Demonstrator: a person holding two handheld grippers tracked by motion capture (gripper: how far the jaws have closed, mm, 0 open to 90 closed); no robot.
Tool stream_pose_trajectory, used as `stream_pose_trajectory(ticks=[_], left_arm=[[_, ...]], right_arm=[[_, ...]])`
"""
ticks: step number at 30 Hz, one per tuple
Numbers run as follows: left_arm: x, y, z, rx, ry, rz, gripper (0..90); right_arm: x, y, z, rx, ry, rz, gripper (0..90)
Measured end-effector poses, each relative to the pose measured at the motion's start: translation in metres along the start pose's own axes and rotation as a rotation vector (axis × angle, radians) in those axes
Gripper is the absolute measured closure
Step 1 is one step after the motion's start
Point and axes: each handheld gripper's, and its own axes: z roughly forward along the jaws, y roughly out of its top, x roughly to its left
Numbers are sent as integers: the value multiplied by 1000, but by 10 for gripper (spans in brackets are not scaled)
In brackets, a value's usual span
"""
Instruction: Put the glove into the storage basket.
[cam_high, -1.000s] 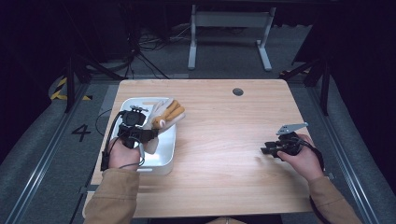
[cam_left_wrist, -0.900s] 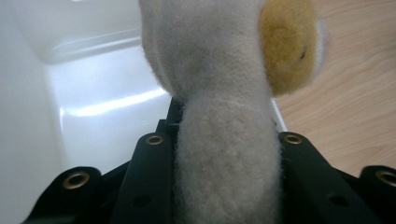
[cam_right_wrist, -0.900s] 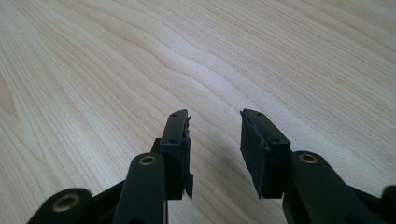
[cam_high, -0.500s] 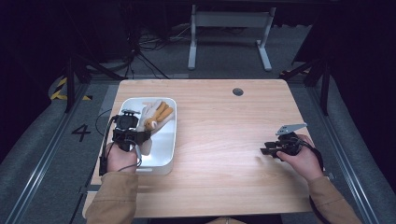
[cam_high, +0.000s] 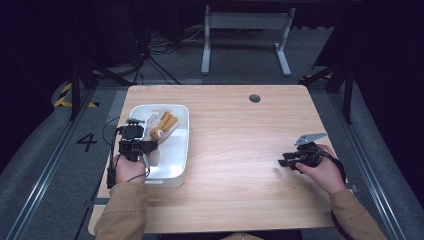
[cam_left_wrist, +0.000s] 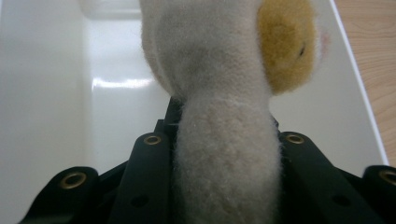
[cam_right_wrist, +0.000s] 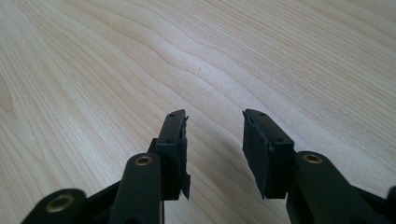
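Left gripper (cam_high: 136, 146) at left of frame over white tray (cam_high: 182, 145), fingers (cam_left_wrist: 149, 172) clamped on cream limb of plush toy (cam_high: 159, 131), toy inside tray, right gripper (cam_high: 290, 160) at right of frame above bare wooden counter (cam_high: 235, 150), fingers (cam_right_wrist: 173, 149) parted, holding nothing.

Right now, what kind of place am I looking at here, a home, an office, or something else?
Probably a lab or recording studio set up for handling trials, not a home. A lone wooden table stands on grey floor with dark surroundings, loose cables lie behind it, and a floor mark reading 4 sits beside hazard-striped tape.
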Motion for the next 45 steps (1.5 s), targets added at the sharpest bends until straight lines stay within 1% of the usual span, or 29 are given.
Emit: stream_pose_trajectory(ticks=[3,6,9,12,14,16,18,21,25,31,34,35,36,38,39,40,45], left_arm=[[3,0,4,8,3,-19,689],[6,0,9,25,24,-32,689],[9,1,15,53,32,-48,689],[9,1,18,66,50,-49,689],[9,2,21,74,43,-56,689],[9,2,23,83,48,-65,688],[8,2,25,96,57,-66,688],[8,1,29,105,53,-79,688],[8,0,34,126,60,-78,686],[6,0,41,160,80,-48,683],[5,1,44,170,89,-42,683],[3,1,45,176,102,-33,682],[2,2,45,179,102,-32,682],[1,2,46,188,94,-31,682],[1,3,47,192,98,-37,682],[1,3,48,196,100,-32,682],[2,4,50,210,98,-54,682]], right_arm=[[0,0,0,0,1,0,608],[0,0,1,2,2,0,607],[0,-1,1,5,3,1,606],[0,-1,2,7,1,0,605],[0,-1,2,7,0,-2,603],[0,-1,2,7,0,-2,602],[0,-1,2,7,0,-1,602],[0,-1,2,7,0,-2,600],[0,-2,3,9,0,-3,598],[0,-2,4,10,1,-4,593],[0,-2,5,14,-1,-2,593],[0,-2,5,15,0,-2,592],[0,-2,5,15,-1,-3,592],[0,-2,5,13,-3,-2,592],[0,-2,5,14,-1,-2,591],[0,-2,5,13,-2,-2,591],[0,-2,5,11,-2,-2,590]])
